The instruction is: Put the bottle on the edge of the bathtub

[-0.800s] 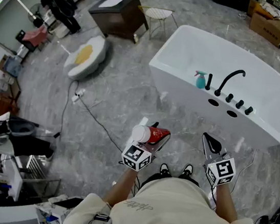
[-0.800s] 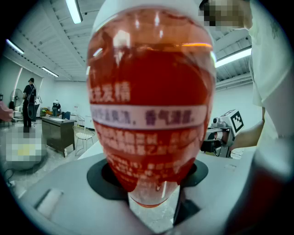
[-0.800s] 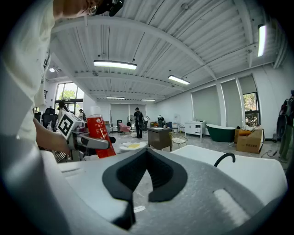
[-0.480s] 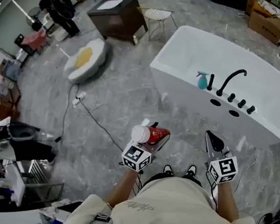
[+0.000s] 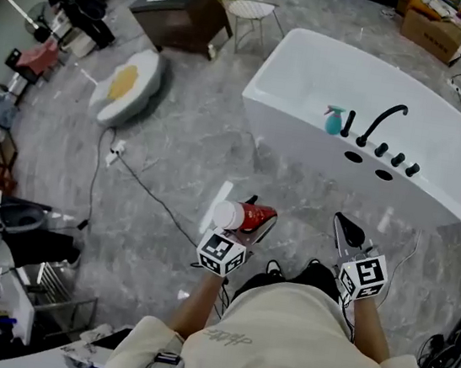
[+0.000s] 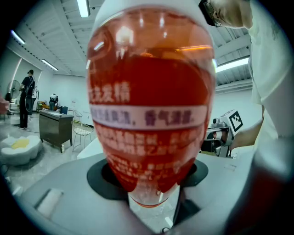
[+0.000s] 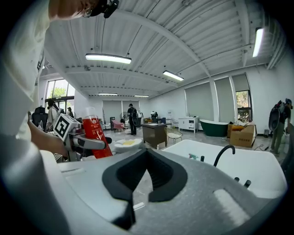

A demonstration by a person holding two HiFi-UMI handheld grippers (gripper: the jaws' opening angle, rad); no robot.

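Observation:
A red bottle [image 5: 250, 217] with a white cap lies sideways in my left gripper [image 5: 246, 222], which is shut on it, held low over the grey floor in front of the person. In the left gripper view the bottle [image 6: 151, 110] fills the picture between the jaws. My right gripper [image 5: 348, 233] hangs beside it with nothing in it, its pads [image 7: 146, 153] meeting at the tips. The white bathtub [image 5: 309, 79] stands ahead and to the right, with a black faucet [image 5: 382, 122] and a teal spray bottle [image 5: 334, 122] on its near edge.
A dark brown cabinet [image 5: 176, 11], a white wire chair [image 5: 250, 10] and a white round cushion [image 5: 125, 88] stand at the far left. A cable [image 5: 146, 189] runs across the floor. Cardboard boxes [image 5: 435, 27] sit beyond the tub. People stand at the left [image 5: 75, 4].
The head view has shifted a little, so the floor things slid left. Both grippers keep their stance, and the bottle stays in the left one.

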